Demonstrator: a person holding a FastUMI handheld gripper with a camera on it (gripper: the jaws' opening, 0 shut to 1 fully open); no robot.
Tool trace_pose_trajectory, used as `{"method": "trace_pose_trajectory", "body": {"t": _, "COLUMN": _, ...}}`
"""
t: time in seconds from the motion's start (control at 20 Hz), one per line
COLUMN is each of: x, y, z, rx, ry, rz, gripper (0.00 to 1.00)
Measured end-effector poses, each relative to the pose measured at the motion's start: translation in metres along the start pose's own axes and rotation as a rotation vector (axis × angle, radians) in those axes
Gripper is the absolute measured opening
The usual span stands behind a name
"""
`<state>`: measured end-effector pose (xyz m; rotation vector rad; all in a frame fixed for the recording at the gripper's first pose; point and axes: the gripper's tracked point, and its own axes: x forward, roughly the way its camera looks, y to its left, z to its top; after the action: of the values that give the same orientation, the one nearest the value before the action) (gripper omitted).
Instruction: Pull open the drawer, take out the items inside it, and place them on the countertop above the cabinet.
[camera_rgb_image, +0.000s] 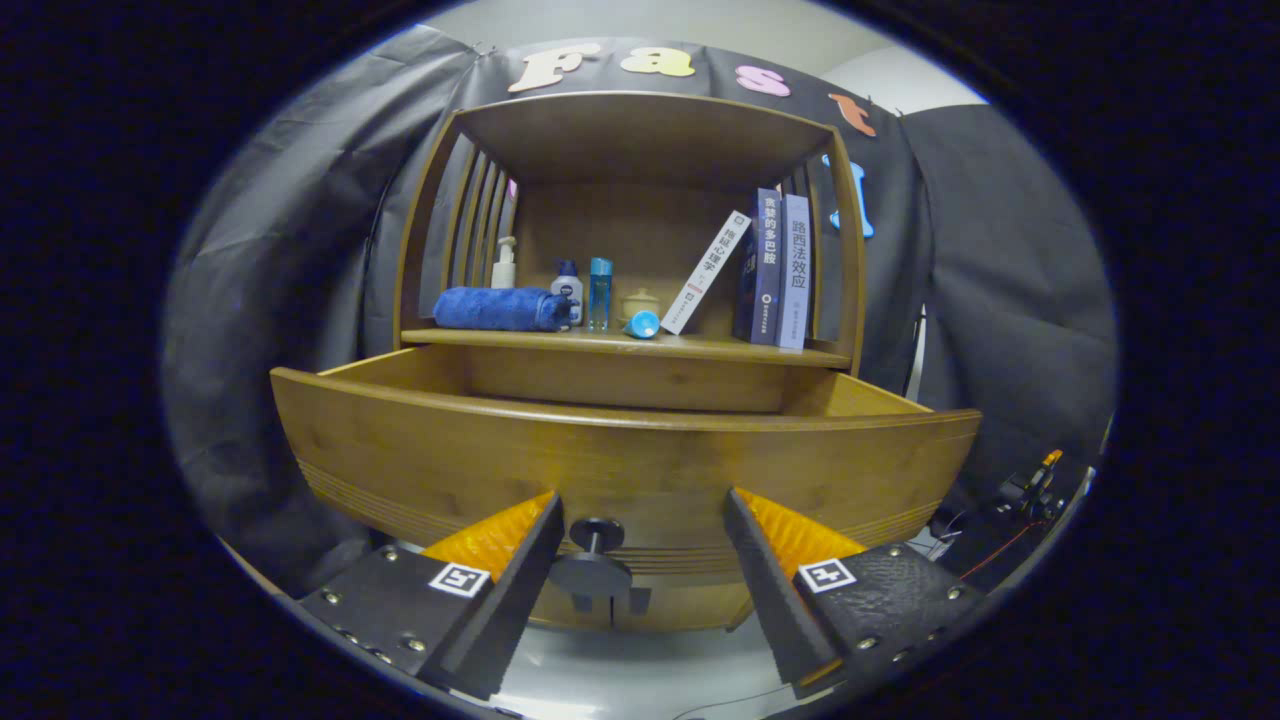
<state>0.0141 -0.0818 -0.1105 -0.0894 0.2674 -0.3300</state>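
The drawer (620, 455) is seen pulled out from the wooden cabinet (640, 130), its curved front close ahead of the gripper (642, 515); its inside is hidden behind the front panel, so the items cannot be told. The fingers are held spread, nothing pinched, and the dark round knob (592, 562) sits in the gap between them, nearer the left finger and touched by neither.

On the counter (700, 347) above, from left: a rolled blue towel (498, 308), a pump bottle (505, 264), a small dark-capped bottle (567, 290), a slim blue bottle (599, 292), a small lidded jar (640, 301), a blue cap (642, 323), a leaning white book (706, 272) and two upright dark books (782, 270).

The drawer is judged stiff, fairly heavy and smooth-faced; the knob stem is judged the only sound hold. Free space for setting down is seen mainly along the counter's front edge.
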Motion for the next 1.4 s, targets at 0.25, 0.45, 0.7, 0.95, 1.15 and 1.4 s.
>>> {"method": "trace_pose_trajectory", "body": {"t": 0.25, "x": 0.001, "y": 0.001, "z": 0.000, "rx": -0.001, "ry": -0.005, "rz": 0.007, "gripper": 0.97}}
{"method": "trace_pose_trajectory", "body": {"t": 0.45, "x": 0.017, "y": -0.002, "z": -0.002, "rx": 0.068, "ry": 0.020, "rz": 0.037, "gripper": 0.97}}
{"method": "trace_pose_trajectory", "body": {"t": 0.7, "x": 0.040, "y": 0.001, "z": 0.009, "rx": 0.014, "ry": 0.010, "rz": 0.018, "gripper": 0.97}}
{"method": "trace_pose_trajectory", "body": {"t": 0.95, "x": 0.067, "y": 0.007, "z": 0.015, "rx": 0.039, "ry": 0.010, "rz": -0.012, "gripper": 0.96}}
{"method": "trace_pose_trajectory", "body": {"t": 1.15, "x": 0.095, "y": 0.008, "z": 0.018, "rx": 0.040, "ry": 0.004, "rz": -0.043, "gripper": 0.97}}
{"method": "trace_pose_trajectory", "body": {"t": 1.4, "x": 0.124, "y": 0.012, "z": 0.022, "rx": 0.014, "ry": -0.003, "rz": -0.070, "gripper": 0.97}}
